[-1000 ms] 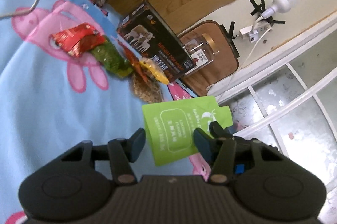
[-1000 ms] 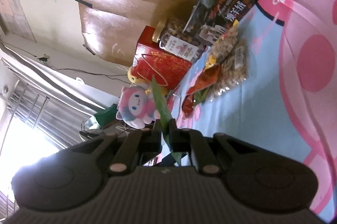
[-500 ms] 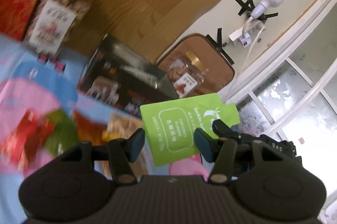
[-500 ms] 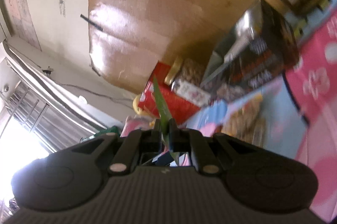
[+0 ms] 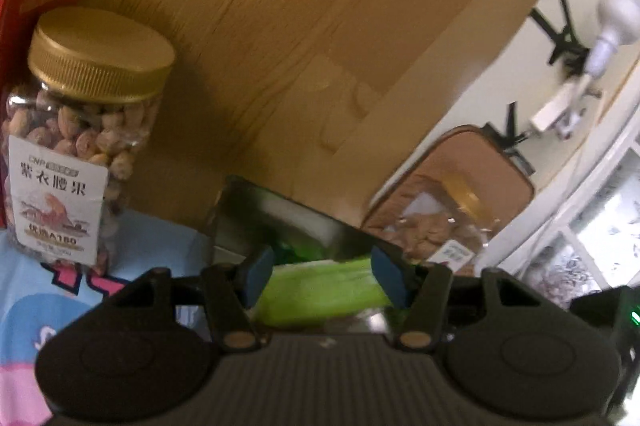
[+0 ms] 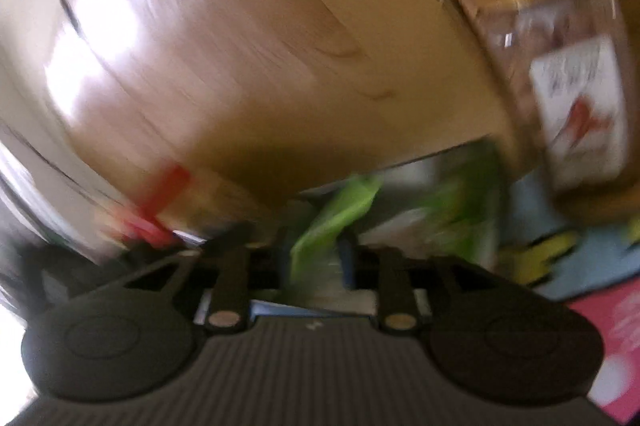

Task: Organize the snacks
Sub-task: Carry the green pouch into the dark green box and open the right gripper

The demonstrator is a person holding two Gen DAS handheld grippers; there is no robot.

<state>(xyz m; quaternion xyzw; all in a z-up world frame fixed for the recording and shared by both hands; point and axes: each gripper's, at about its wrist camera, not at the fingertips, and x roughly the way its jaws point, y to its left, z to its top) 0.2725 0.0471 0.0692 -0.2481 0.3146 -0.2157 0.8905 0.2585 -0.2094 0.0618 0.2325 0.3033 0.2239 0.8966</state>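
right gripper [image 6: 316, 258]: fingers clamped on the green pouch [image 6: 332, 222], view heavily blurred. left gripper [image 5: 322, 276]: fingers apart, the pouch [image 5: 320, 290] lying between them; contact cannot be told. pouch sits over the dark box [image 5: 280, 222]. gold-lidded nut jar [image 5: 76, 142] stands left on the cartoon cloth [image 5: 36, 290], before a wooden board [image 5: 300, 38].

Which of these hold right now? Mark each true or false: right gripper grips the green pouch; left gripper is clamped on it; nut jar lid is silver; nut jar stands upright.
1. The right gripper grips the green pouch. True.
2. The left gripper is clamped on the pouch. False: its jaws stand apart, with the pouch seen between them.
3. The nut jar has a silver lid. False: gold.
4. The nut jar stands upright. True.
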